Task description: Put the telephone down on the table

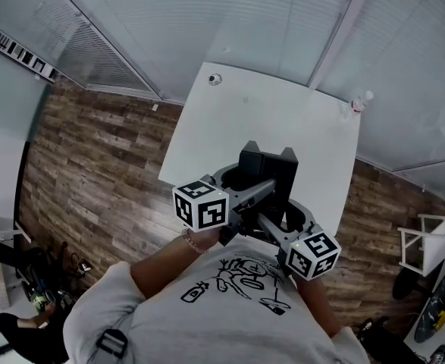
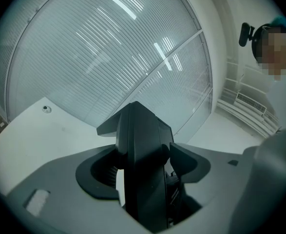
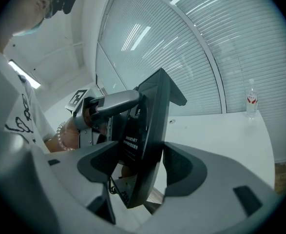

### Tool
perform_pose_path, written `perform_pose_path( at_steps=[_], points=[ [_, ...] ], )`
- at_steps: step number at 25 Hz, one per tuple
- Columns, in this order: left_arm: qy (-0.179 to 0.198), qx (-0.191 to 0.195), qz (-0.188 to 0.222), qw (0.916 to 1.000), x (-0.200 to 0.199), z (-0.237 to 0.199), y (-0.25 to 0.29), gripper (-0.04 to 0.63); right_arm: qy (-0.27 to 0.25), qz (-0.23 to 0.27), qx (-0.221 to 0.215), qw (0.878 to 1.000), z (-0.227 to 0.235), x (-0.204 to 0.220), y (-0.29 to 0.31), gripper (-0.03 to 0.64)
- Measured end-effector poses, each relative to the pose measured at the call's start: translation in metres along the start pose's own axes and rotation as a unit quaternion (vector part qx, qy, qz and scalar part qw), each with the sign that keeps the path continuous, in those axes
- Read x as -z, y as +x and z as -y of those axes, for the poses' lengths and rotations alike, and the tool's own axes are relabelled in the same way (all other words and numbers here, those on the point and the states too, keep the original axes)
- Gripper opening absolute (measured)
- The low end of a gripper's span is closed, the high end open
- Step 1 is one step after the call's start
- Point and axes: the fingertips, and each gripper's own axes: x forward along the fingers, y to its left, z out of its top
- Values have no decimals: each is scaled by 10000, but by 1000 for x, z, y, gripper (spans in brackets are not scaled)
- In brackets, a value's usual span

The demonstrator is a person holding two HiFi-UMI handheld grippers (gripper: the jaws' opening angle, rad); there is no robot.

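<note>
The telephone (image 1: 268, 174), a black angular slab with small white print on one face, is held upright on edge, above the near edge of the white table (image 1: 283, 120), clamped on either side by the left gripper (image 2: 143, 165) and the right gripper (image 3: 143, 164).

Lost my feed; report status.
Both shut on telephone: left gripper, right gripper. Telephone upright, airborne at table near edge. Path clear; bottle at far corner.

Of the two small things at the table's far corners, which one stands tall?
The clear bottle at the far right corner; the round thing at the left is low.
</note>
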Motion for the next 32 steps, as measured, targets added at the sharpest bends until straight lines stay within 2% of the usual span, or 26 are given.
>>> perform_pose_path(
  at_steps=[10, 32],
  points=[
    [94, 164, -82, 9998, -23, -15, -9, 318, 38, 81, 162, 9998, -8, -16, 24, 276],
    [-198, 160, -522, 9983, 1, -67, -3, 318, 526, -279, 320, 9977, 7, 14, 63, 274]
  ],
)
